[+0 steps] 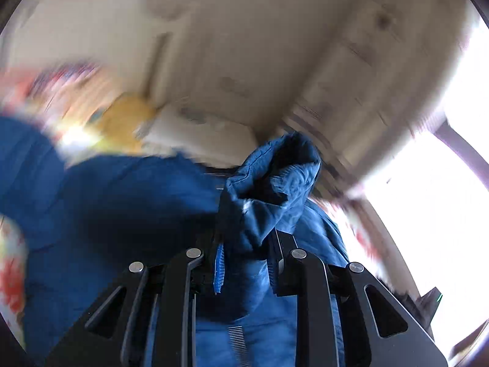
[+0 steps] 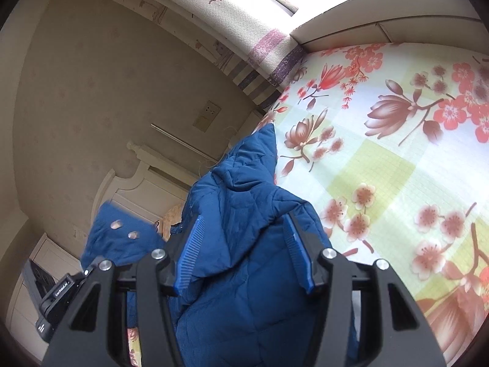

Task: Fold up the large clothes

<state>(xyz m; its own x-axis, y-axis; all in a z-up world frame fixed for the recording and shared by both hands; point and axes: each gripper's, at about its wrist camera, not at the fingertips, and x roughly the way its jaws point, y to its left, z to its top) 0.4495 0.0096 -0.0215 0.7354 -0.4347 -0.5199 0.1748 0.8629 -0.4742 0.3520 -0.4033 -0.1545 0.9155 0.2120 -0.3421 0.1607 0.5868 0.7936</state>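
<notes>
A blue quilted jacket (image 1: 128,214) fills the lower part of the blurred left wrist view. My left gripper (image 1: 247,263) is shut on a bunched part of it, and a cuff-like fold (image 1: 275,171) sticks up past the fingers. In the right wrist view the same jacket (image 2: 244,214) is clamped between the blue-padded fingers (image 2: 191,257) of my right gripper (image 2: 244,257) and hangs above the bed. A flap with two snap buttons (image 2: 122,235) hangs at lower left.
A floral bedsheet (image 2: 397,153) covers the bed at right. A white headboard (image 2: 143,183) and beige wall (image 2: 91,91) lie behind, with a curtain (image 2: 244,24) and window above. A yellow object (image 1: 128,119) lies near the headboard. A black device (image 2: 52,299) shows at lower left.
</notes>
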